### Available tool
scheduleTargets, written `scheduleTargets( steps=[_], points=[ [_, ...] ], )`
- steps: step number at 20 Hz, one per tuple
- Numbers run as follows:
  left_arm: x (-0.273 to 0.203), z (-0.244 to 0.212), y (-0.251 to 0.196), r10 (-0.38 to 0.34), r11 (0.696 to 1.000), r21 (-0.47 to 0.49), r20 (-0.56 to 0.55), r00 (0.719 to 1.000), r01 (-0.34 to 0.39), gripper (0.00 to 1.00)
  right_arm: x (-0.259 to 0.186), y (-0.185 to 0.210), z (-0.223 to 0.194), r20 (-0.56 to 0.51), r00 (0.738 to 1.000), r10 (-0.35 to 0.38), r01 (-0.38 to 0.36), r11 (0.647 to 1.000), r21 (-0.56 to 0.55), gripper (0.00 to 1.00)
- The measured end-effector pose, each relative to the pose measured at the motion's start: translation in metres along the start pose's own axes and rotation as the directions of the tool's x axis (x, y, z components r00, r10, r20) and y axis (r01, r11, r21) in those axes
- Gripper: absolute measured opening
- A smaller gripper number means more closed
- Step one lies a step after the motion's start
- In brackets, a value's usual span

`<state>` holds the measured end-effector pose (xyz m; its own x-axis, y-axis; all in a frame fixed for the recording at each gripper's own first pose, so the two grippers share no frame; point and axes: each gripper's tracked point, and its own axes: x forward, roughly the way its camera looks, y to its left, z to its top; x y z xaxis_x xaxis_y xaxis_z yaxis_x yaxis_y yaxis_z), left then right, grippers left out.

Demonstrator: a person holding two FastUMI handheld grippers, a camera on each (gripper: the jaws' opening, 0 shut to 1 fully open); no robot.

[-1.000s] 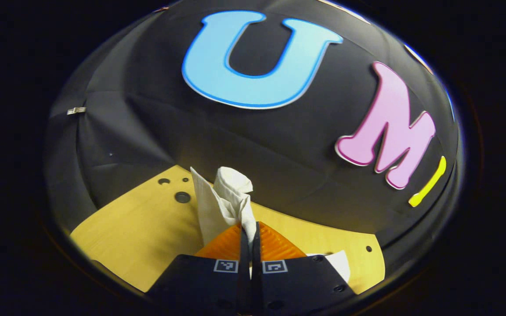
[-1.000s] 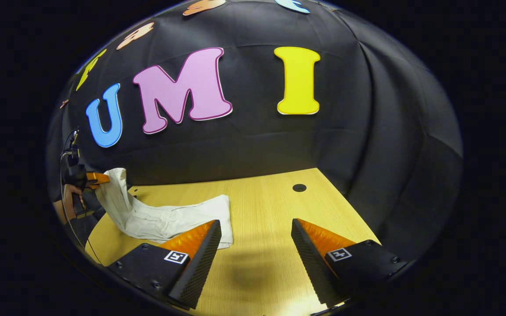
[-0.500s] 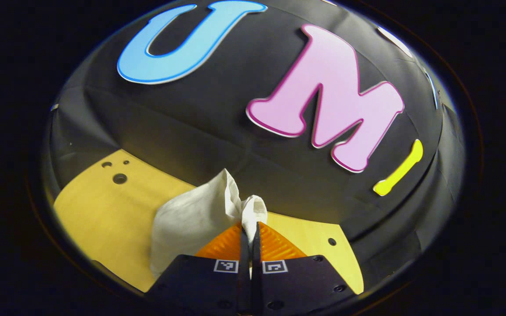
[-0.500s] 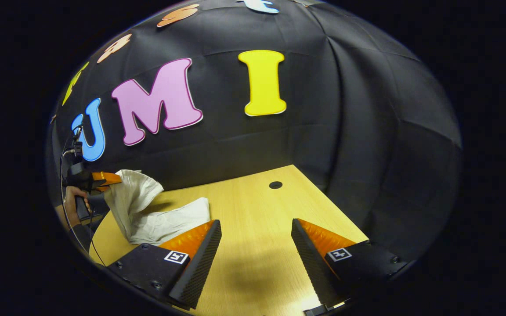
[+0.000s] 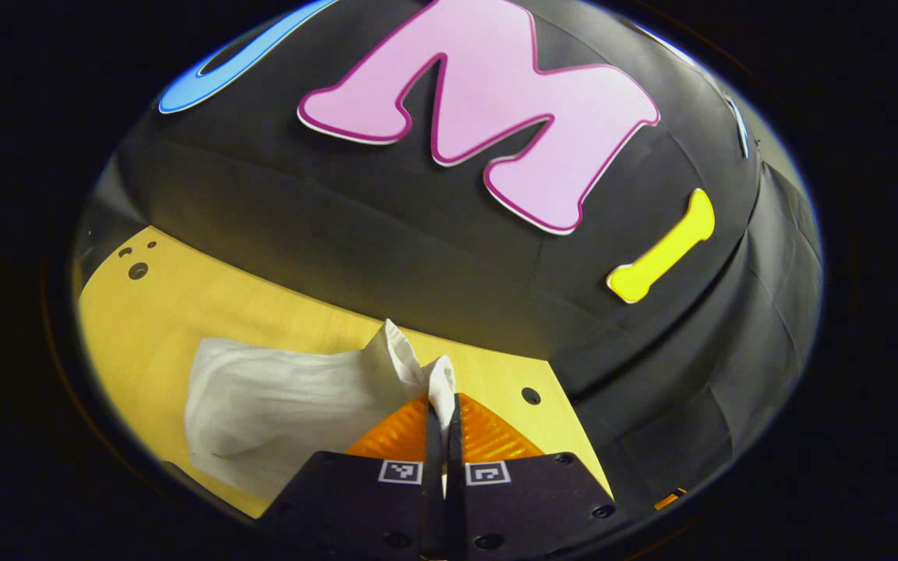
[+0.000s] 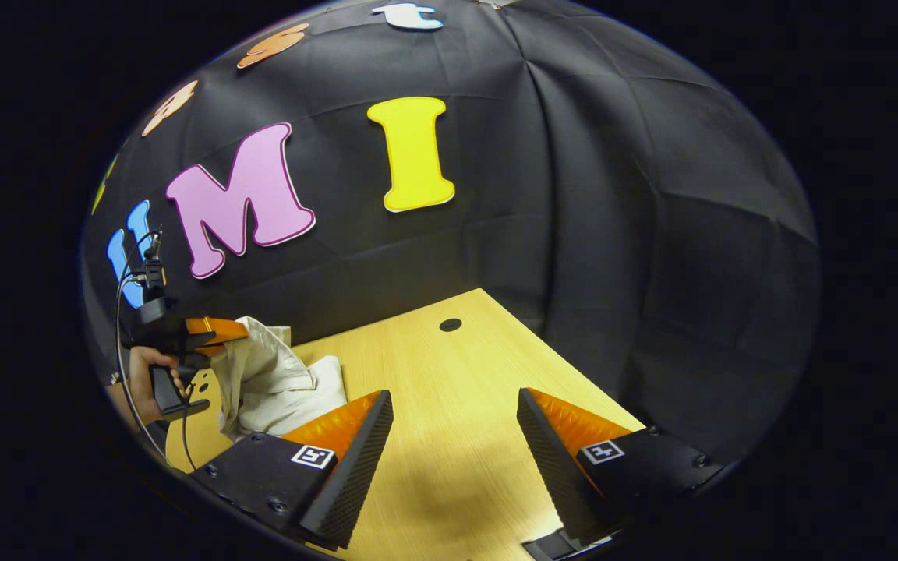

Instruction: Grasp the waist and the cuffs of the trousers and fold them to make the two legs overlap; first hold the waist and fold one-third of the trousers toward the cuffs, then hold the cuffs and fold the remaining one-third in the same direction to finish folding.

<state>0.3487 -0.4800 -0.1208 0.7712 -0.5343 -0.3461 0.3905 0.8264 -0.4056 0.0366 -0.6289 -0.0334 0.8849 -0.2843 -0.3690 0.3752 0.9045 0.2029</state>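
The white trousers (image 5: 277, 397) lie partly folded on the wooden table (image 5: 184, 304). My left gripper (image 5: 442, 413) is shut on a bunched edge of the cloth, which sticks up between its fingertips. In the right gripper view the trousers (image 6: 277, 386) hang in a heap from the left gripper (image 6: 219, 331), held by a hand (image 6: 145, 370) at the far left. My right gripper (image 6: 453, 421) stands open above bare table with nothing between its fingers.
The table (image 6: 449, 389) has a round hole (image 6: 450, 324) near its far edge and small holes (image 5: 137, 269) at the other corner. The black booth wall closes the table's back and right side.
The left gripper has carried the held cloth edge across, folding the trousers over themselves into a shorter heap. The right gripper's view has swung to the right; it stays open.
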Motion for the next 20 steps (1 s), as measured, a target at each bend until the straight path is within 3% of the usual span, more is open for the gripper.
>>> scheduleTargets(
  steps=[3, 4, 5, 6, 7, 11, 12, 13, 20],
  points=[
    [0.006, -0.021, -0.005, 0.030, 1.000, 0.001, -0.031, 0.999, -0.030, 0.07, -0.001, 0.002, -0.002, -0.003, 1.000, 0.001, -0.001, 1.000, 0.007, 0.98],
    [0.007, -0.028, -0.006, 0.023, 1.000, 0.000, -0.045, 0.999, -0.024, 0.23, -0.002, 0.001, -0.003, -0.005, 1.000, 0.005, -0.005, 1.000, 0.005, 0.98],
    [0.005, -0.034, -0.008, 0.020, 1.000, 0.001, -0.058, 0.998, -0.020, 0.17, -0.004, 0.001, -0.004, -0.008, 1.000, 0.009, -0.009, 1.000, 0.001, 0.98],
    [0.002, -0.040, -0.011, 0.010, 1.000, 0.005, -0.068, 0.998, -0.010, 0.30, -0.005, 0.001, -0.005, -0.011, 1.000, 0.013, -0.013, 1.000, -0.002, 0.98],
    [-0.002, -0.045, -0.013, 0.002, 1.000, 0.015, -0.075, 0.997, -0.001, 0.25, -0.005, 0.002, -0.005, -0.011, 1.000, 0.018, -0.018, 1.000, -0.004, 0.98],
    [-0.034, -0.054, -0.011, -0.002, 0.996, 0.093, -0.072, 0.997, 0.008, 0.77, -0.007, 0.003, -0.004, -0.018, 0.999, 0.047, -0.048, 0.999, -0.017, 0.98],
    [-0.043, -0.056, -0.005, 0.008, 0.994, 0.110, -0.065, 0.998, 0.000, 0.78, -0.007, 0.003, -0.005, -0.016, 0.998, 0.055, -0.055, 0.998, -0.021, 0.98],
    [-0.059, -0.052, 0.001, 0.018, 0.992, 0.127, -0.052, 0.998, -0.012, 0.96, -0.007, 0.004, -0.005, -0.014, 0.998, 0.062, -0.062, 0.998, -0.024, 0.98],
    [-0.185, -0.013, 0.060, 0.078, 0.958, 0.266, 0.104, 0.992, -0.103, 0.98, -0.019, 0.010, 0.000, 0.015, 0.993, 0.119, -0.118, 0.992, -0.054, 0.98]
  ],
)
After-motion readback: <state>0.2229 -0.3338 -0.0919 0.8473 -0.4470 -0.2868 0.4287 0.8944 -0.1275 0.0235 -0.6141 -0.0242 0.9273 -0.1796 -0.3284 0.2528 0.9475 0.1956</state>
